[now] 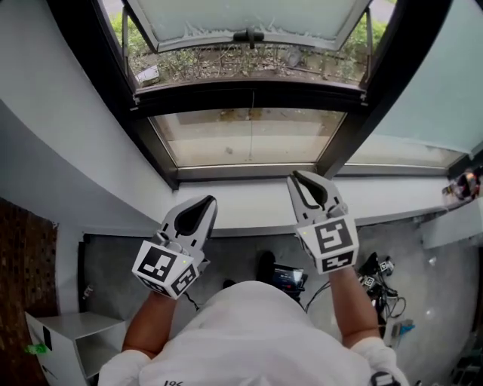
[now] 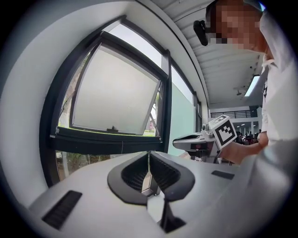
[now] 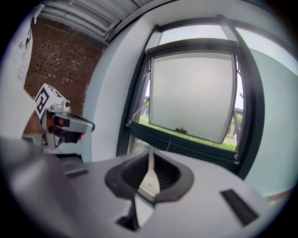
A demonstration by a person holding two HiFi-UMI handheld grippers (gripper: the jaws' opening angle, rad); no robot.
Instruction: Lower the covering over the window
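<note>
The left gripper [image 1: 207, 203] and the right gripper [image 1: 296, 179] are held out side by side toward a dark-framed window [image 1: 162, 147]. Its frosted, top-hinged glass pane [image 1: 249, 16] is swung outward, with a small dark handle [image 1: 249, 35] on its lower edge. Both grippers have their jaws pressed together with nothing between them, as each gripper view shows plainly. They hang over the white window sill [image 1: 241, 202], apart from the glass and frame.

The covering itself appears in no view. It is probably a blind rolled or gathered above the top of the frame, out of sight. A thin pale cord [image 1: 253, 113] seems to hang down in front of the middle of the dark crossbar. It may be the pull for that covering, though it is too fine to be sure.

If so, it would be light, limp and slippery, liable to swing away from a touch and slide through smooth pads. The best hold is likely low on the cord, pinched squarely between the jaws of one gripper and drawn steadily, not jerked. A blind's bottom rail, if reachable, would be stiffer and an easier place to grip.
</note>
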